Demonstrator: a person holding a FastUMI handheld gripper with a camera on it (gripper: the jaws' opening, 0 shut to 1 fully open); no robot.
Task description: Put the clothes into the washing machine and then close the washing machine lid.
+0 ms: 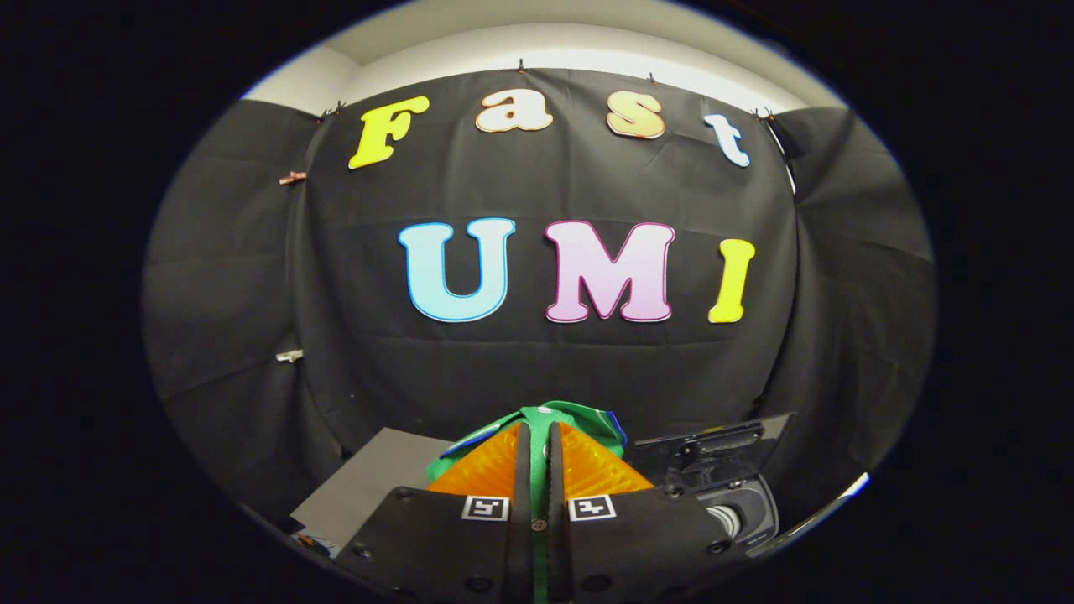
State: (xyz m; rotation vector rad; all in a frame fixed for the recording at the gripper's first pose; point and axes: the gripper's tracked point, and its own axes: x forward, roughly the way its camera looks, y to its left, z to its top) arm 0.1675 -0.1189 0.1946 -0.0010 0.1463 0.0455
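My gripper (pixel 538 432) is shut on a green garment (pixel 579 417) with blue trim. The cloth is pinched in the narrow gap between the two fingers and bunches out over their tips. It hangs lifted, in front of the black cloth wall. Just to the right of the fingers stands a small dark washing machine (pixel 742 512). Its lid (pixel 713 453) is raised upright and the round drum opening shows below it.
A flat grey board (pixel 369 482) lies to the left of the fingers. The black cloth wall (pixel 537 361) closes off the space beyond. A pale table edge (pixel 826 507) curves past the machine on the right.
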